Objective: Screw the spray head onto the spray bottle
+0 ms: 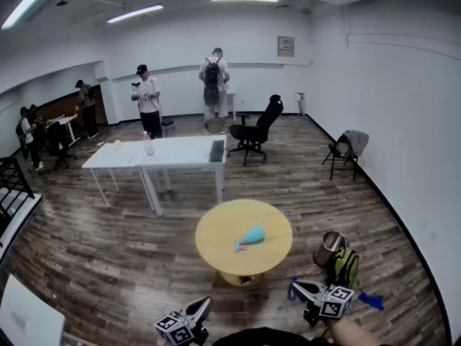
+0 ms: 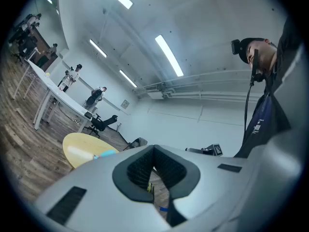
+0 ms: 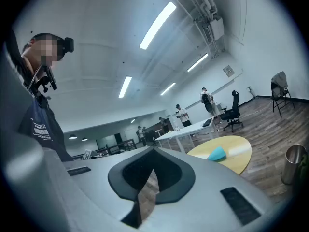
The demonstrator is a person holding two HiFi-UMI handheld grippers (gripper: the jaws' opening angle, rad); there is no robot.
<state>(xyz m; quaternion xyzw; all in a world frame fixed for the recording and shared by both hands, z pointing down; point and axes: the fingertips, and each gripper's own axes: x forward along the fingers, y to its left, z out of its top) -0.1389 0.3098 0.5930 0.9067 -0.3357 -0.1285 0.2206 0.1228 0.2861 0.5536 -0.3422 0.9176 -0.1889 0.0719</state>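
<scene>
One round table [image 1: 210, 245], one bottle [image 1: 253, 235], two hand-held grippers [image 1: 204, 305] [image 1: 293, 289]

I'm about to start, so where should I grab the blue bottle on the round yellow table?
Probably the wide body of the blue bottle, from above, jaws across its width: it lies on its side on the yellow table, narrow end toward you.

Left gripper [image 1: 203, 305] and right gripper [image 1: 297, 290] low, jaws together, empty.

Head view looks down from well back at the round table [image 1: 216, 245], which both upward-tilted gripper views also catch
</scene>
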